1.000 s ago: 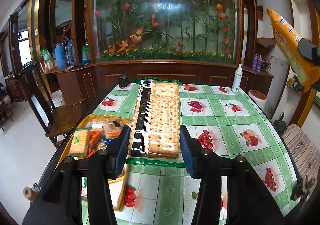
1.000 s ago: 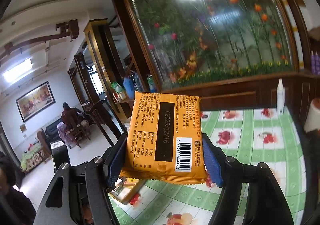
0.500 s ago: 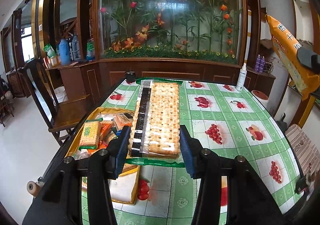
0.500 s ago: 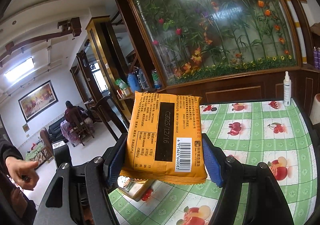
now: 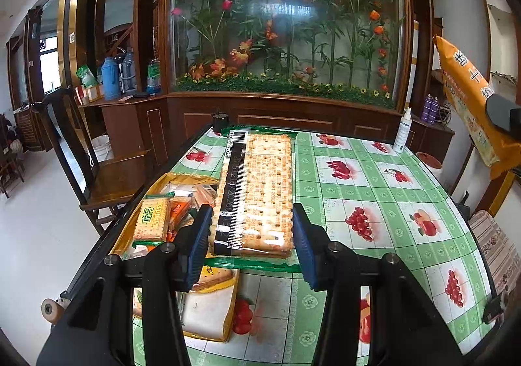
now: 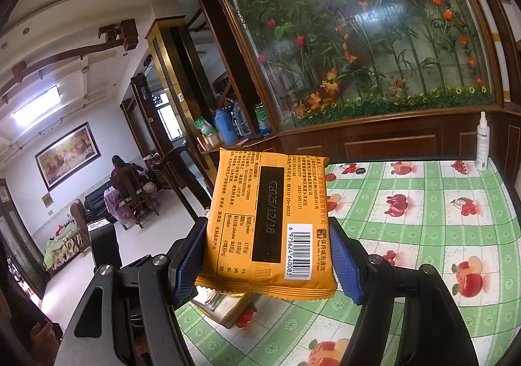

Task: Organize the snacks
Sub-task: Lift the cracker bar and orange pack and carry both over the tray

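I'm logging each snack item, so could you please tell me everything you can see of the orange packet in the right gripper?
The orange packet is a flat, glossy plastic pouch with crimped end seals. Its back faces the camera: black Chinese print, a black date strip and a white barcode. It is sealed, held in the air above the table, one end toward the camera, clamped at both side edges by the right gripper. Nothing else touches it.

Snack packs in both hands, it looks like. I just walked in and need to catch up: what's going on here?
A person is sorting snacks with a gripping tool in each hand. The left tool is clamped on a long cracker pack with a green wrapper, held over the fruit-print tablecloth. The right tool grips an orange snack packet, its back label facing the camera. A yellow tray at the table's left edge already holds several other snacks. Neither pack is in it yet.
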A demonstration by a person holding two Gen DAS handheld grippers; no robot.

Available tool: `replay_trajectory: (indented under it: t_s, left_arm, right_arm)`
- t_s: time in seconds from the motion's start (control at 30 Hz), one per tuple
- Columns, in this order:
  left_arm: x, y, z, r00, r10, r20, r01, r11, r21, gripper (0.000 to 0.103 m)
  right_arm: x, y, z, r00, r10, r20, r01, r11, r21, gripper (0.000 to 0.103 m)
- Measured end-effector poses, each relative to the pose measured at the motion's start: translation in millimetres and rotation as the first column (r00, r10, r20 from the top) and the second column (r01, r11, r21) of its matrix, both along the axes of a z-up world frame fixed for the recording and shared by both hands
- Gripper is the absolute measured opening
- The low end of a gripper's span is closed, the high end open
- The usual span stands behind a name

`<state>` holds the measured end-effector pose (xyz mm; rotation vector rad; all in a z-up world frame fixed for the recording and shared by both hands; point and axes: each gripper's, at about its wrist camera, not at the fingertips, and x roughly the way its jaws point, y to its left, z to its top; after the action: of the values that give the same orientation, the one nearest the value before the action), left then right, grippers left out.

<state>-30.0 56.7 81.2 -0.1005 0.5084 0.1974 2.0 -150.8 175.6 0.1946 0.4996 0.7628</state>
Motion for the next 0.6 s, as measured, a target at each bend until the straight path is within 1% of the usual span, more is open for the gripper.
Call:
replay_trajectory:
  t_s: [0.23, 0.37, 0.6]
  left_arm:
    - [1, 7, -8, 1.000, 0.013, -0.019, -0.013, 1.000, -0.004, 0.046]
    - [-1, 16, -14, 0.999, 0.042, -0.032, -0.042, 0.999, 0.001, 0.046]
    - [-5, 49, -31, 0.991, 0.115, -0.067, -0.115, 0.993, -0.004, 0.046]
  right_arm:
    - [3, 17, -7, 1.000, 0.020, -0.012, -0.020, 1.000, -0.021, 0.071]
    - [7, 34, -17, 0.998, 0.057, -0.034, -0.058, 0.998, -0.029, 0.071]
    - [17, 70, -40, 0.989, 0.123, -0.085, -0.126, 0.991, -0.037, 0.071]
